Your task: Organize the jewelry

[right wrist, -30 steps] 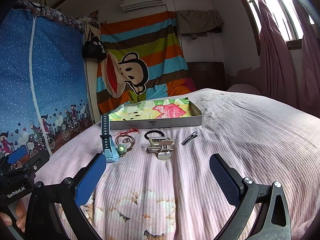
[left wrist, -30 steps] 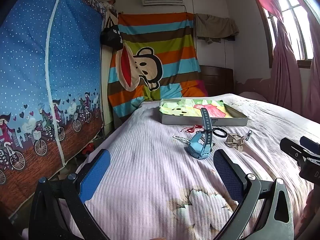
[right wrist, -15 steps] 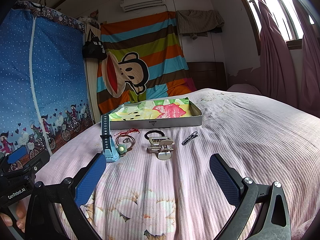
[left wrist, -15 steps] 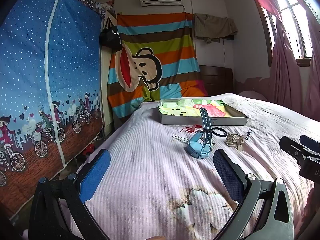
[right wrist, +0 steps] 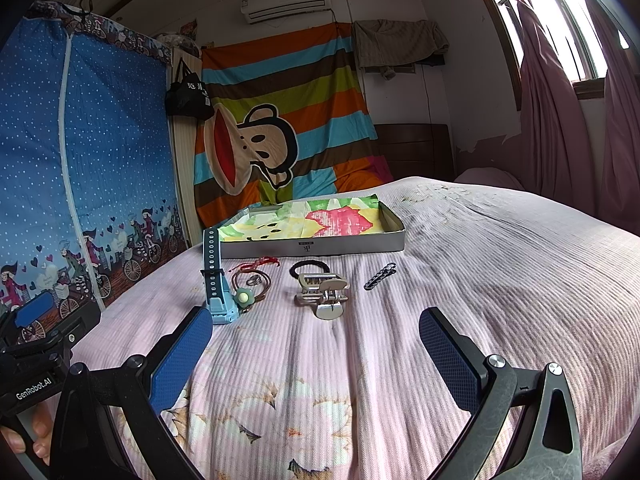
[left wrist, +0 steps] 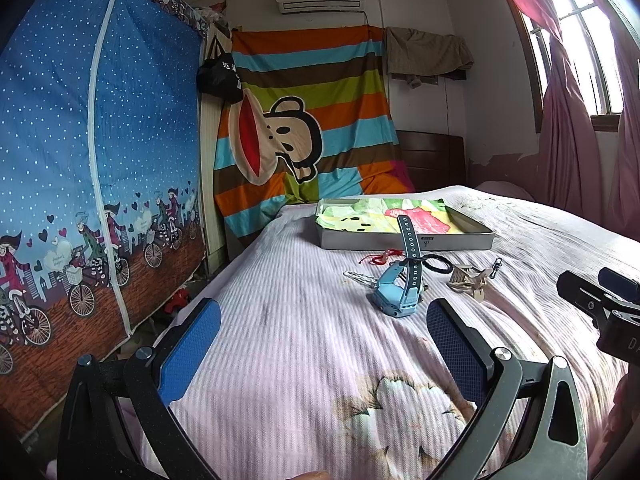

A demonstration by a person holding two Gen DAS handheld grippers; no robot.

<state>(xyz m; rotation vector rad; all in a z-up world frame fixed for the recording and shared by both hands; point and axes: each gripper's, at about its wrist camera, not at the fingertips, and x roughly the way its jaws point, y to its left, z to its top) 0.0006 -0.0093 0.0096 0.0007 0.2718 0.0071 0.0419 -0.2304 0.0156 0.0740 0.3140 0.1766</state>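
Small items lie in a loose row on the pink bedspread. A light blue watch [left wrist: 396, 294] [right wrist: 219, 300] has its dark strap standing up. Beside it lie a red string bracelet [right wrist: 256, 266], a brown hair tie with a green flower [right wrist: 243, 296], a ring [right wrist: 253, 280], a black hair tie [right wrist: 310, 269], a metal hair claw [right wrist: 323, 294] [left wrist: 468, 278] and a black clip [right wrist: 380, 276]. Behind them stands a shallow grey box [left wrist: 408, 241] [right wrist: 312, 246] lined with coloured paper. My left gripper [left wrist: 324, 344] and right gripper [right wrist: 316, 344] are both open and empty, short of the items.
A blue fabric wardrobe [left wrist: 96, 160] stands left of the bed. A striped monkey blanket [left wrist: 304, 128] hangs at the back. Pink curtains [right wrist: 560, 120] cover the window at right. The bed's left edge [left wrist: 224, 280] drops to the floor.
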